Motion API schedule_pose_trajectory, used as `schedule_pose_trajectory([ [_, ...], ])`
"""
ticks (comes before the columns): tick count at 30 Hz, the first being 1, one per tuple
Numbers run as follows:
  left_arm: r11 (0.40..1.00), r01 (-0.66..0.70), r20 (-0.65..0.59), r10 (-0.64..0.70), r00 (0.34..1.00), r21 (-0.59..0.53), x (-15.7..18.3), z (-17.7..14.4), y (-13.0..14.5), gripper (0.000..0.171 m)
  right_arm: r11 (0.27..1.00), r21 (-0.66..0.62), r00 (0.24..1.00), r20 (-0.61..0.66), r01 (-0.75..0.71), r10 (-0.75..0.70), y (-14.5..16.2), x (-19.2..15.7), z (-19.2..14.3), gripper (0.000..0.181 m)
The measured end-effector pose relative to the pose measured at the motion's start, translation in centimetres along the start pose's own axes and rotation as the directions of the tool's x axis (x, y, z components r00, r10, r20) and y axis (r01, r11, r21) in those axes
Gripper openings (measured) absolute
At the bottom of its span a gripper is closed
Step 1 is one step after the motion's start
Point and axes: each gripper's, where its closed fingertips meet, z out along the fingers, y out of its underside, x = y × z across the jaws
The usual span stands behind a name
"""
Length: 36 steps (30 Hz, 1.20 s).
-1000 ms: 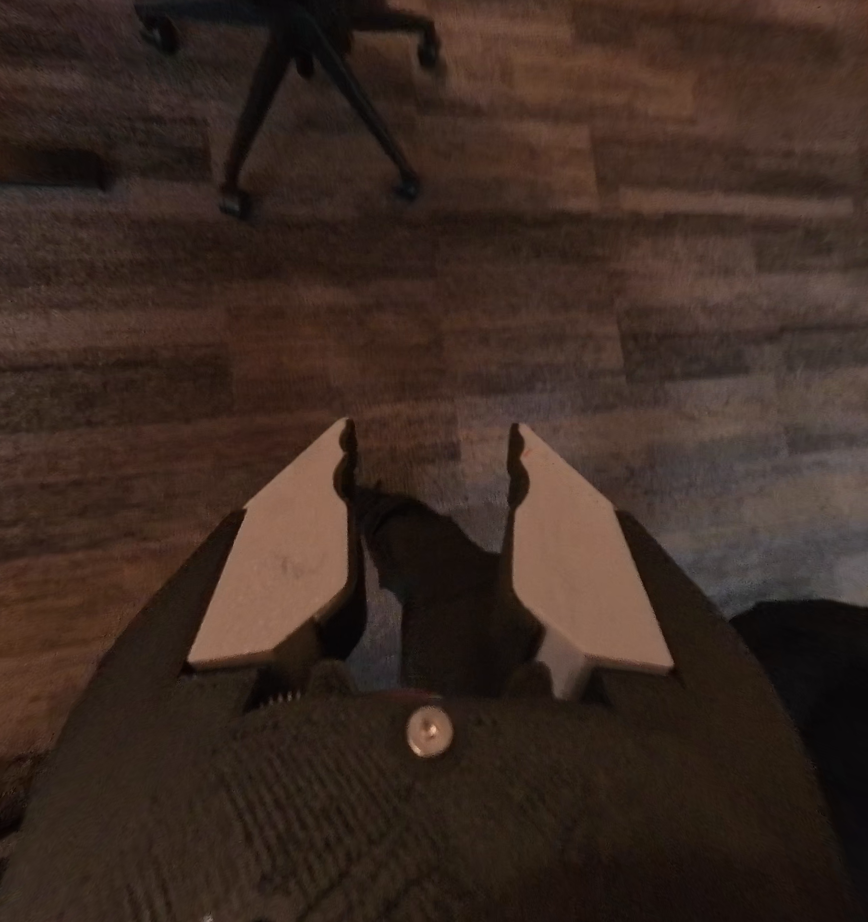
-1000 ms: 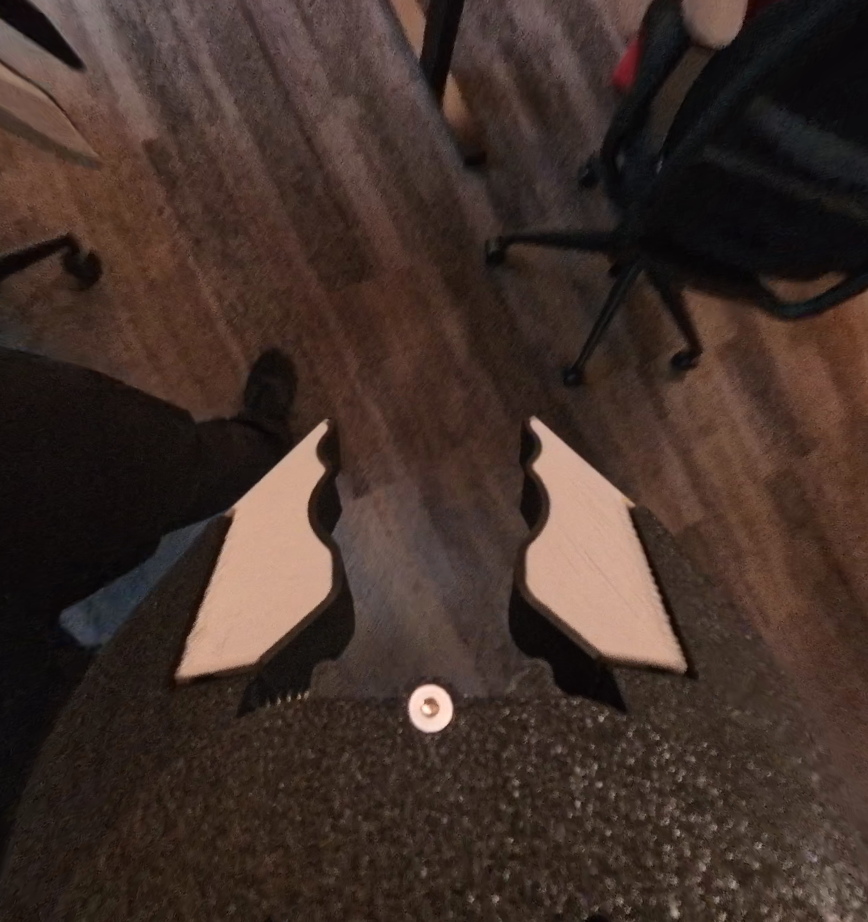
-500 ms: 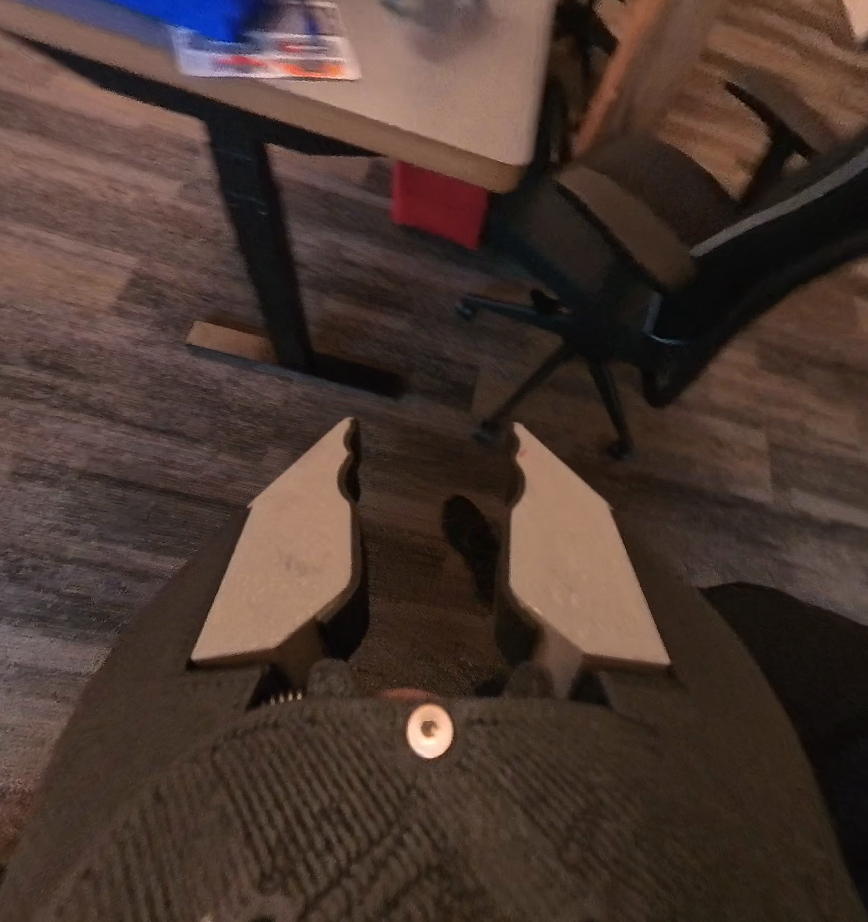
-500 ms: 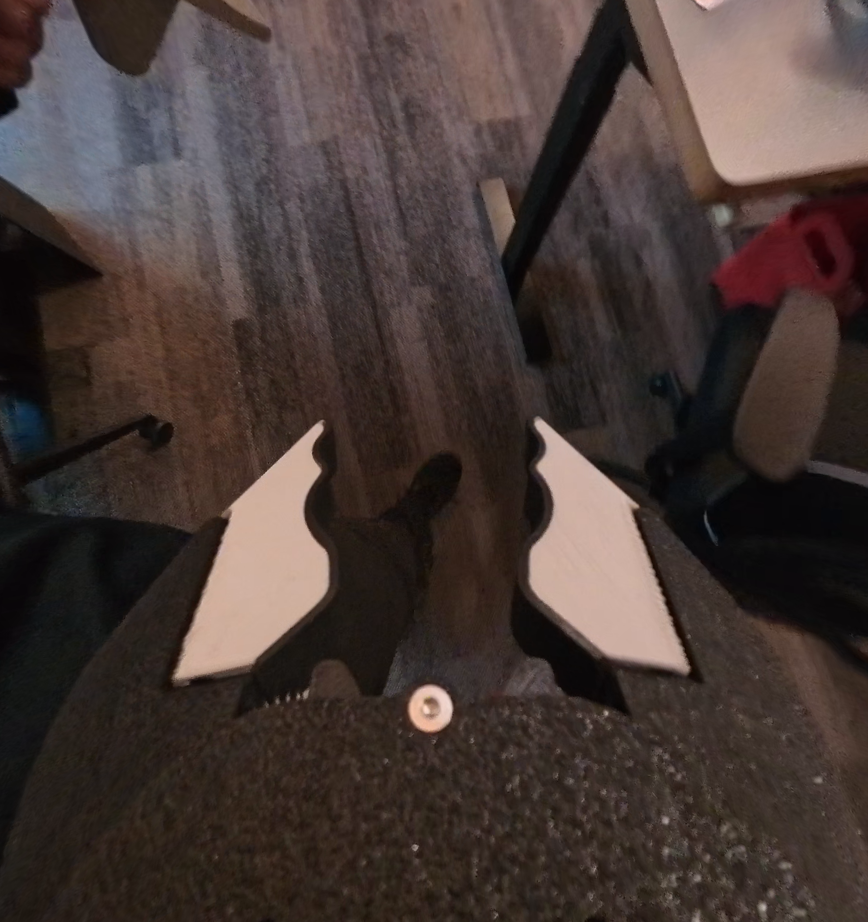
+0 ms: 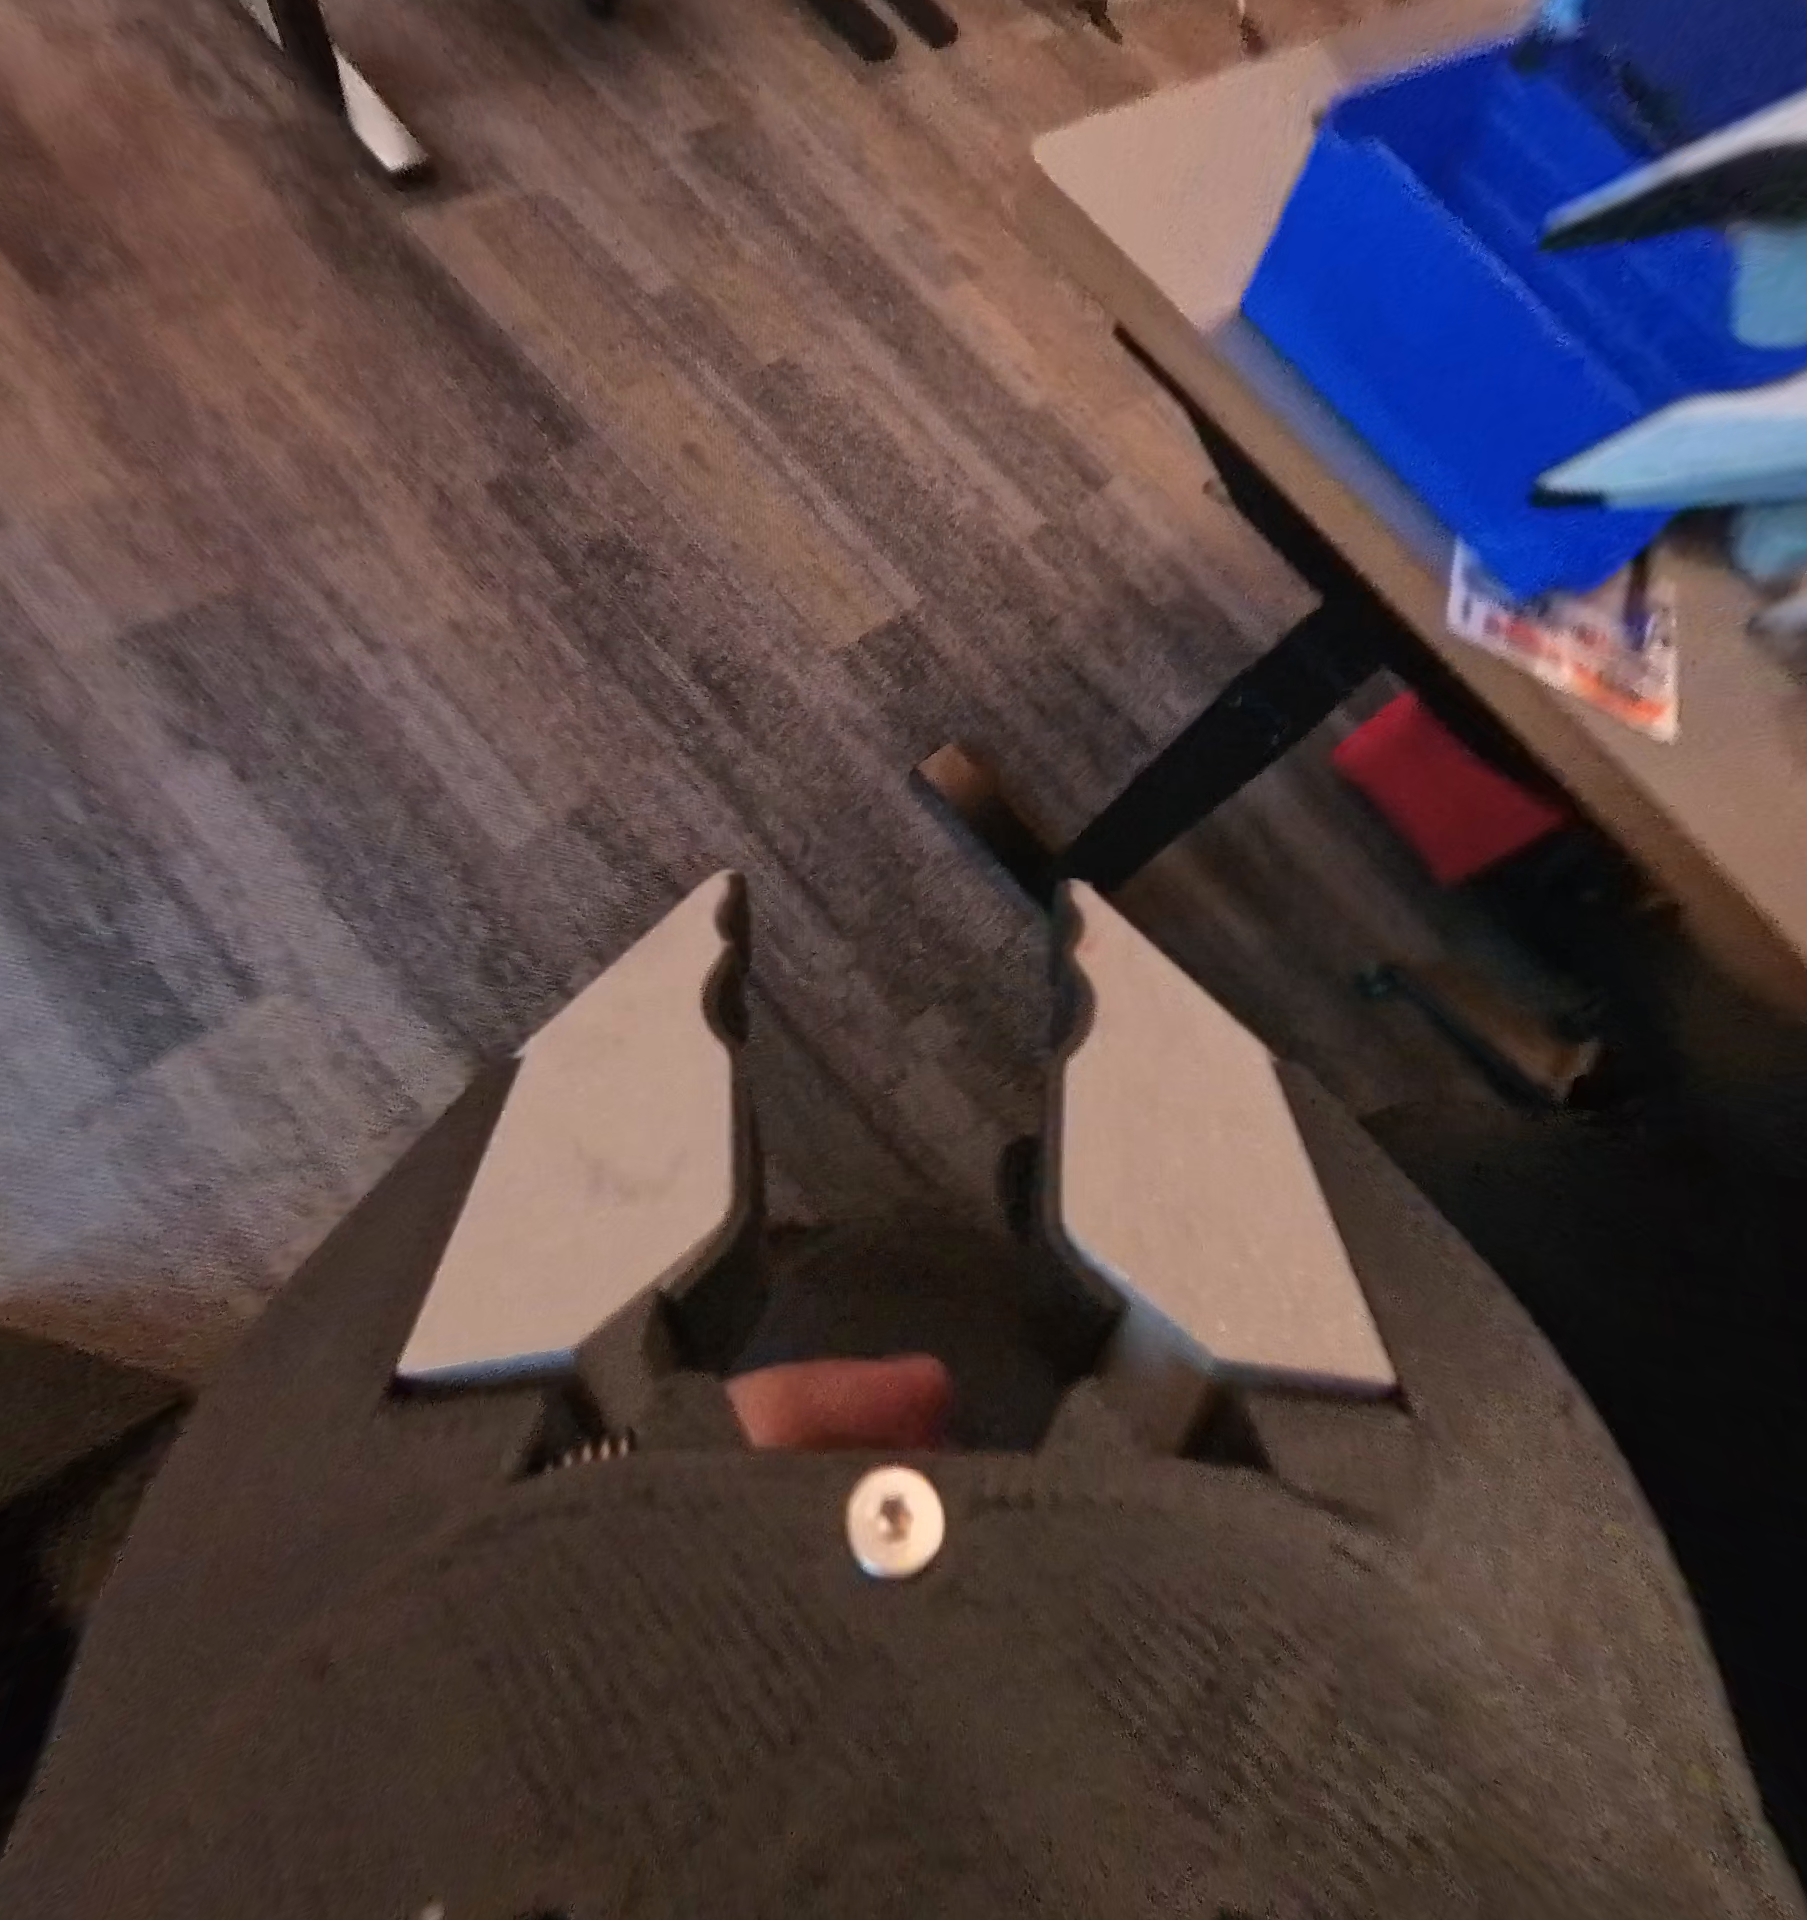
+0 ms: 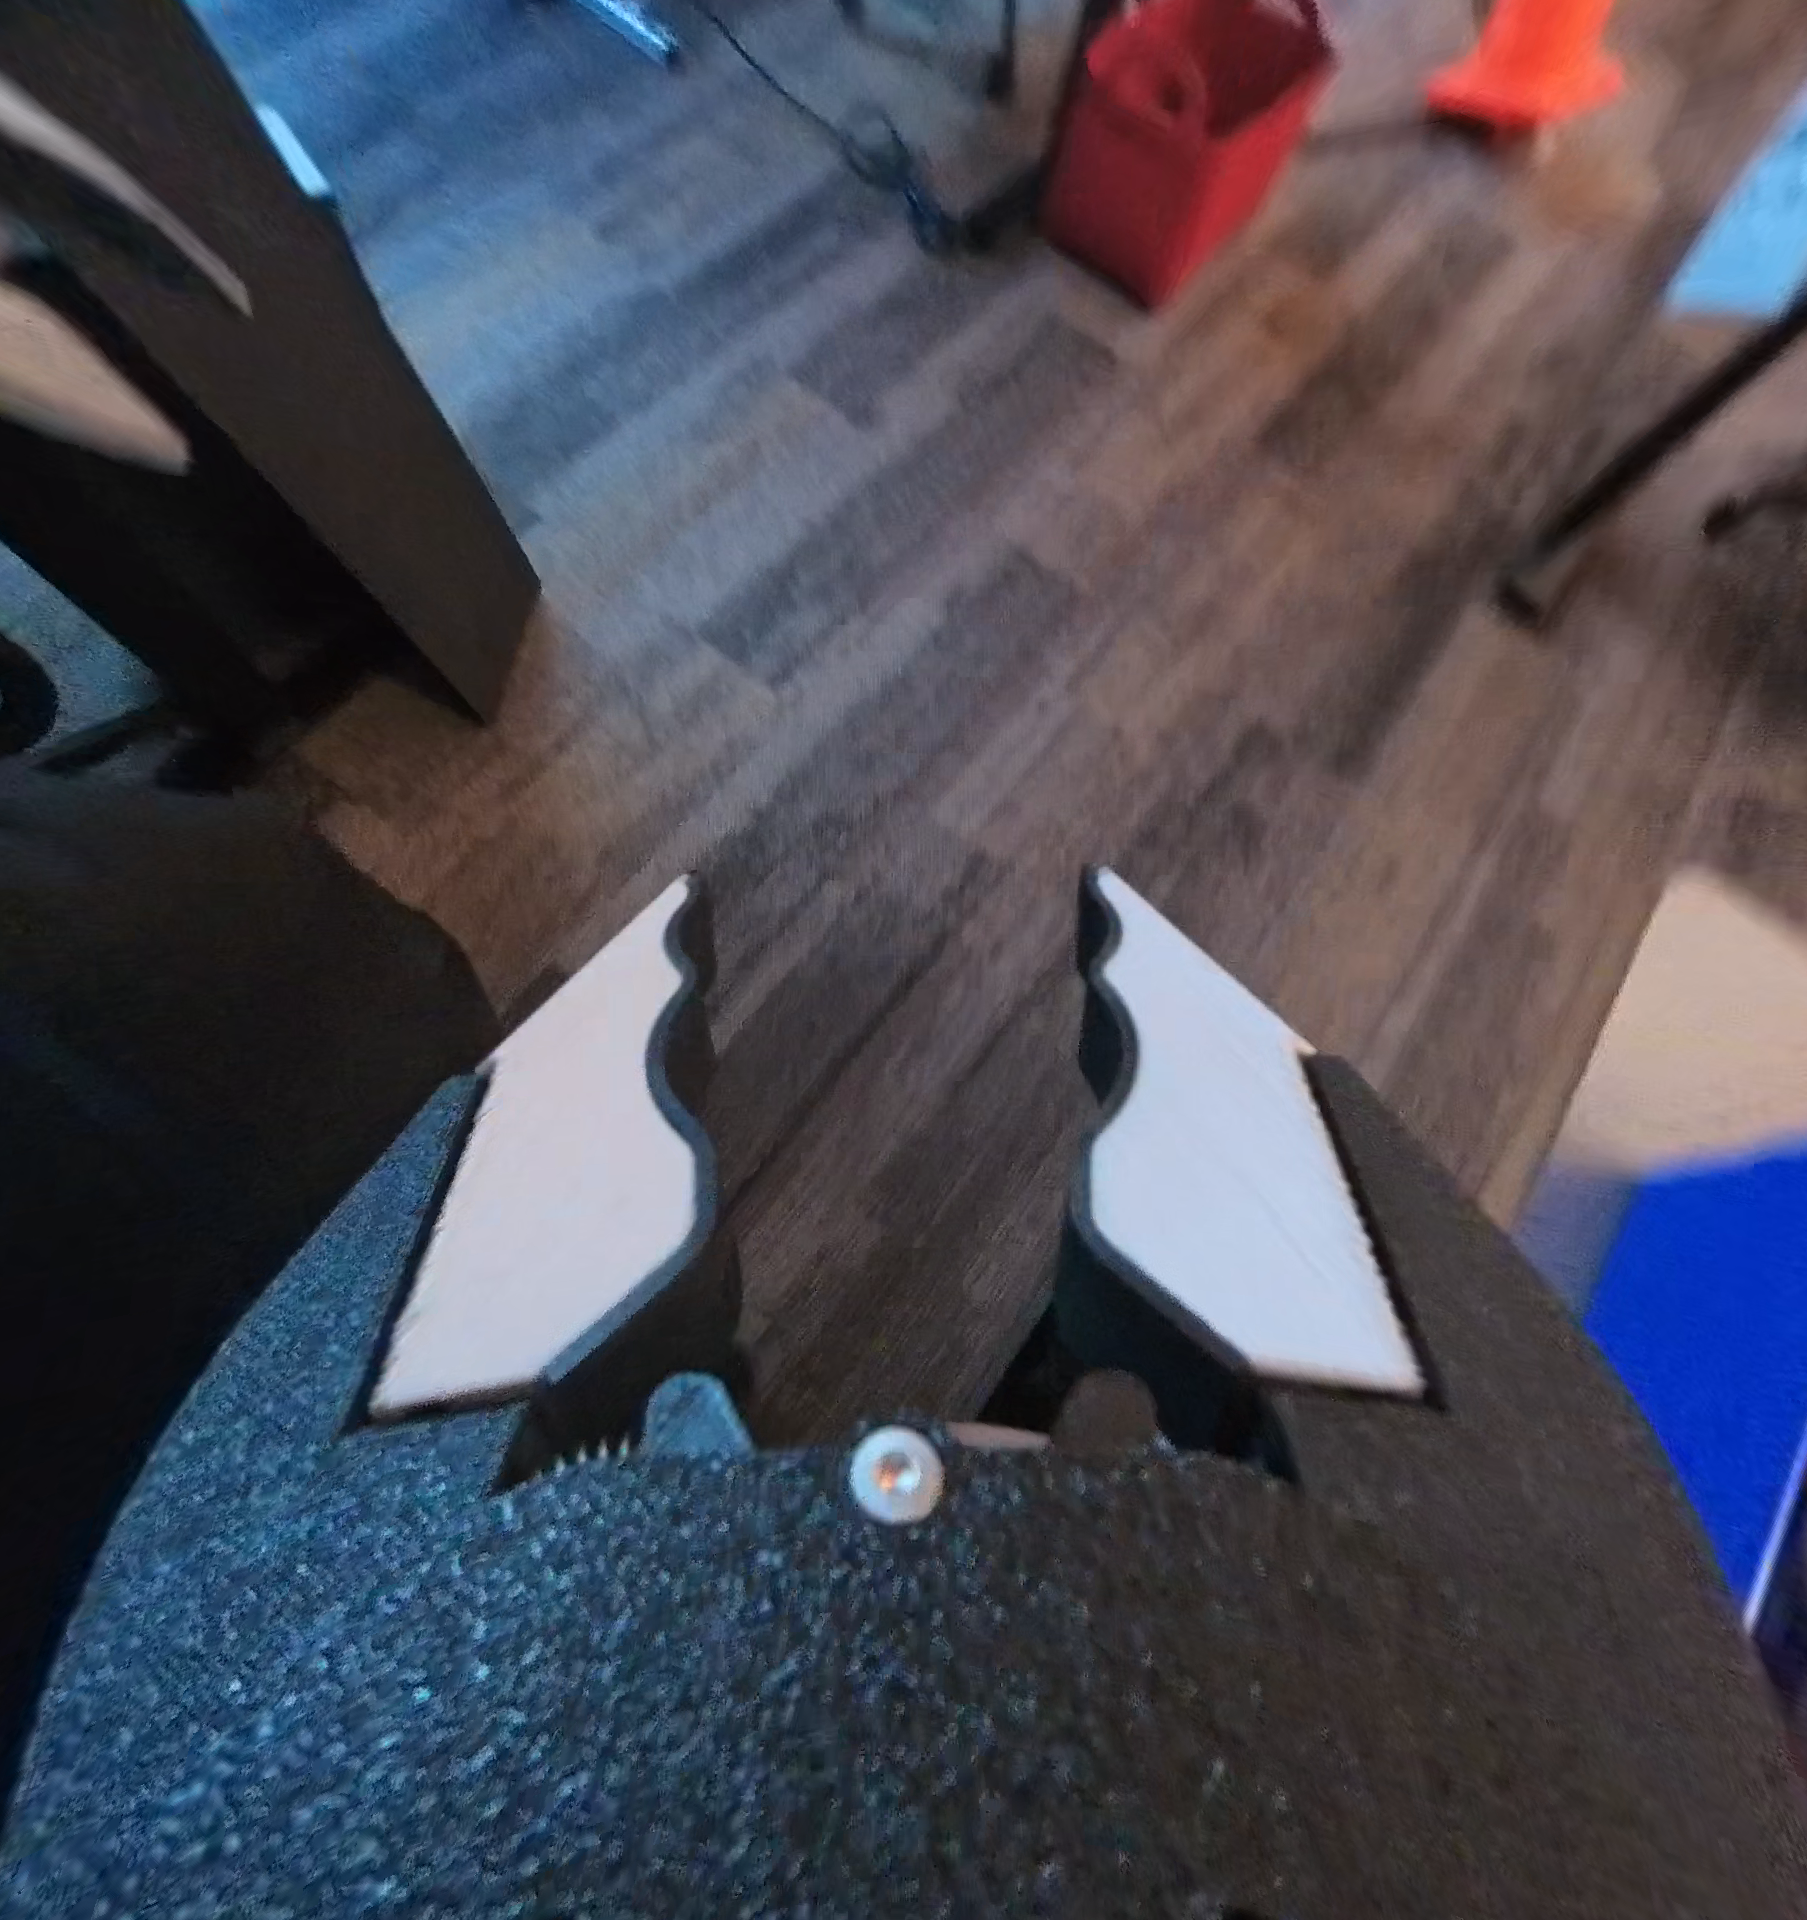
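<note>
In the left wrist view, the left gripper (image 5: 894, 904) hangs over the floor (image 5: 463, 520), a grey-brown carpet of striped tiles, with its jaws spread apart and nothing between them. Both pale fingers (image 5: 608, 1164) point toward the upper middle of the frame. At the right edge, a counter (image 5: 1761, 748) runs diagonally from the upper right down toward the lower right, carried on a black leg (image 5: 1231, 748) that meets the floor just beyond the right fingertip. A blue bin (image 5: 1450, 353) sits on the counter in the upper right corner, with a printed card (image 5: 1574, 644) lying just below it. Under the counter, a red object (image 5: 1439, 790) shows in shadow. The frame is blurred, so finer detail is lost.

In the right wrist view, the right gripper (image 6: 888, 894) also hovers above the same striped floor (image 6: 878, 623), its jaws released and empty. A dark panel (image 6: 286, 343) stands at the upper left. A red container (image 6: 1179, 135) sits on the floor at the top, right of centre, and an orange cone-like shape (image 6: 1522, 62) lies further right. Blue (image 6: 1699, 1320) shows at the right edge, beside a pale counter corner (image 6: 1740, 997).
</note>
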Motion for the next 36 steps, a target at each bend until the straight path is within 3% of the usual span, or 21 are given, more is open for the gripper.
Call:
schedule_pose_trajectory([
  [1,0.999,0.050,-0.016,-0.050,0.999,0.009,-1.5,1.1,-0.4,0.048,0.999,0.018,0.999,0.025,0.048,-0.048,-2.4,1.5,2.6,0.069],
  [6,0.978,0.210,-0.090,-0.209,0.974,0.004,-10.8,8.3,-1.8,0.049,0.983,0.019,0.977,0.103,0.183,-0.184,-11.6,7.2,17.4,0.068],
  [10,0.973,0.230,-0.144,-0.226,0.964,0.012,-19.9,12.7,-5.5,0.047,0.980,-0.151,0.982,0.157,0.132,-0.108,-13.5,9.9,28.6,0.067],
  [13,0.969,0.242,-0.161,-0.232,0.959,0.046,-27.6,13.2,-11.0,0.044,0.956,-0.277,0.982,0.180,0.097,-0.047,-13.7,12.1,34.8,0.063],
  [17,0.982,0.165,-0.070,-0.158,0.985,0.094,-39.5,11.8,-18.0,0.038,0.923,-0.379,0.980,0.198,0.061,0.016,-15.5,14.9,41.8,0.063],
  [20,0.985,0.129,0.020,-0.132,0.991,0.113,-49.0,11.1,-20.9,0.037,0.914,-0.396,0.970,0.245,0.090,0.011,-18.0,16.0,48.5,0.061],
  [24,0.962,0.241,0.156,-0.260,0.953,0.129,-60.6,10.6,-20.8,0.036,0.904,-0.384,0.924,0.380,0.190,-0.033,-23.3,16.1,59.6,0.061],
  [29,0.882,0.468,0.325,-0.460,0.826,0.059,-70.3,10.8,-17.2,0.034,0.889,-0.254,0.808,0.558,0.382,-0.188,-33.7,15.8,75.5,0.060],
  [32,0.817,0.571,0.420,-0.546,0.725,0.077,-75.1,9.2,-16.9,0.032,0.888,-0.194,0.735,0.646,0.418,-0.205,-42.1,15.0,82.0,0.060],
  [36,0.756,0.632,0.489,-0.622,0.612,0.171,-82.3,6.2,-17.7,0.033,0.816,-0.049,0.591,0.715,0.576,-0.374,-52.7,13.3,90.4,0.059],
])
